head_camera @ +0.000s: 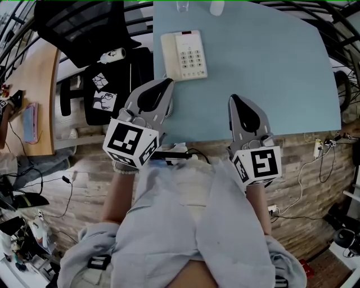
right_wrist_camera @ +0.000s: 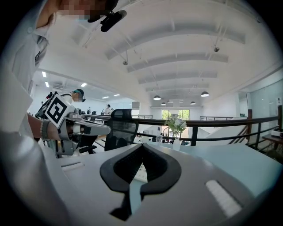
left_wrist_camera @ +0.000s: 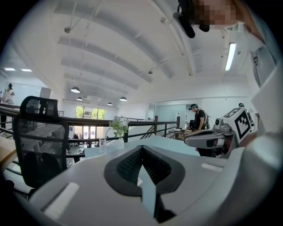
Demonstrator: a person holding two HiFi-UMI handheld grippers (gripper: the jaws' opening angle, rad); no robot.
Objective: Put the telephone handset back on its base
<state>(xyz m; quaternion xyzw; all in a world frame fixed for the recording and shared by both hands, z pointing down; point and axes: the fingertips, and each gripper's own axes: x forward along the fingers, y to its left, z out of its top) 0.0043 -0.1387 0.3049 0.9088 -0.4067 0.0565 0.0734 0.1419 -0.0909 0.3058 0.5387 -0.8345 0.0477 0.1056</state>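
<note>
The white telephone (head_camera: 190, 54) lies on the light blue table (head_camera: 270, 73), at its far left. Its handset (head_camera: 170, 56) rests along the left side of the base, beside the keypad. My left gripper (head_camera: 167, 83) hovers at the table's near left edge, just short of the phone, and is shut with nothing in it. My right gripper (head_camera: 233, 99) is held over the near edge further right, also shut and empty. In the left gripper view the jaws of the left gripper (left_wrist_camera: 141, 148) meet at the tip. The right gripper (right_wrist_camera: 142, 145) looks the same in its own view.
A black mesh office chair (head_camera: 84, 28) stands left of the table, and a wooden desk (head_camera: 34, 95) is further left. A drinking glass (head_camera: 183, 5) and a white vase (head_camera: 216, 7) stand at the table's far edge. Cables lie on the wooden floor (head_camera: 304, 185).
</note>
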